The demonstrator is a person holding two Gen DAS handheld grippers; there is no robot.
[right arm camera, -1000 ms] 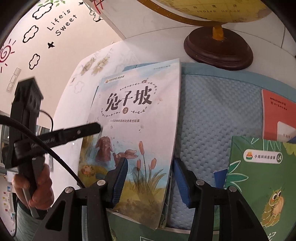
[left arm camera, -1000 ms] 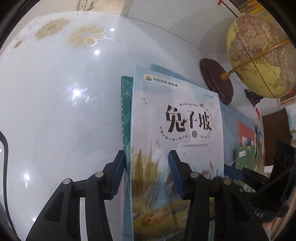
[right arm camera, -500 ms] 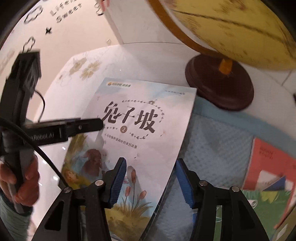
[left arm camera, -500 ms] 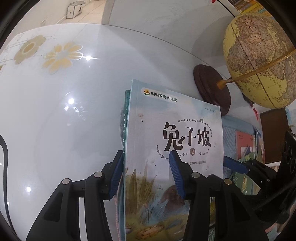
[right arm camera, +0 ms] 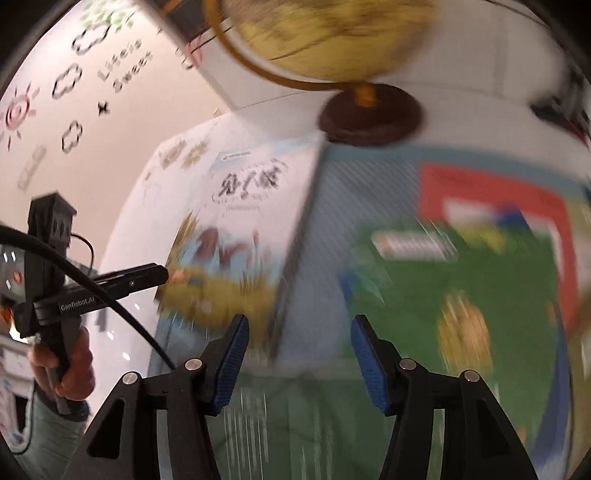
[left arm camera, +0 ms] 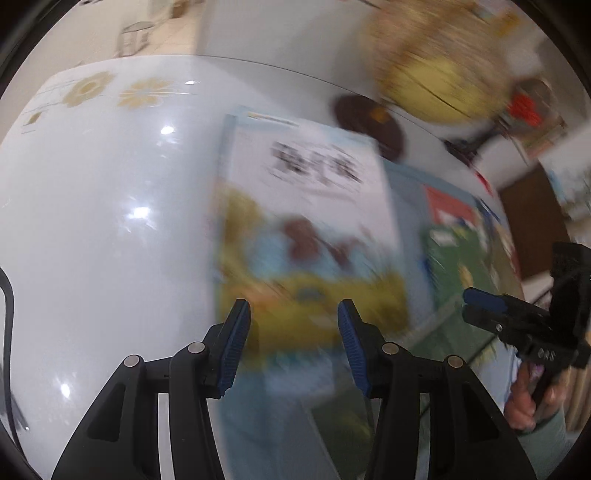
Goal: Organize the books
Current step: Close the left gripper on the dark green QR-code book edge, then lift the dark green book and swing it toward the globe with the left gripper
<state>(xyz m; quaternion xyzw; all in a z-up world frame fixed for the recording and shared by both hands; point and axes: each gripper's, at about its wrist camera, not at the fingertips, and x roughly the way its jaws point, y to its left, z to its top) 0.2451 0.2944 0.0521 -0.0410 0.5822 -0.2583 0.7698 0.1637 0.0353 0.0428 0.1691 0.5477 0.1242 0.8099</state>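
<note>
So from where I'm standing, the book job looks maybe half done at best. The rabbit book (left arm camera: 306,206) with the pale cover is lying flat on the glossy white table (left arm camera: 110,229), seemingly on top of a couple of others whose edges peek out along its left side, so that looks like the start of a stack. Off to its right there's a green book (right arm camera: 461,295) and a red one (right arm camera: 495,206) on the blue mat (right arm camera: 325,229), overlapping and not squared up, so I'd guess those are what's left.

Both grippers are empty. The left gripper (left arm camera: 291,347) has its jaws apart, hovering over the near end of the rabbit book with nothing pinched. The right gripper (right arm camera: 297,363) has its jaws apart too, and they're opening wider, with nothing between the pads, just mat and green cover below.

Materials: thin softcover books, smooth glossy covers, probably slippery on each other. The table is shiny, with gold flower prints and lamp glare. The mat looks woven or waffle-textured. There's a globe (right arm camera: 332,33) on a round dark wooden base just past the books. Everything's pretty motion-blurred.
</note>
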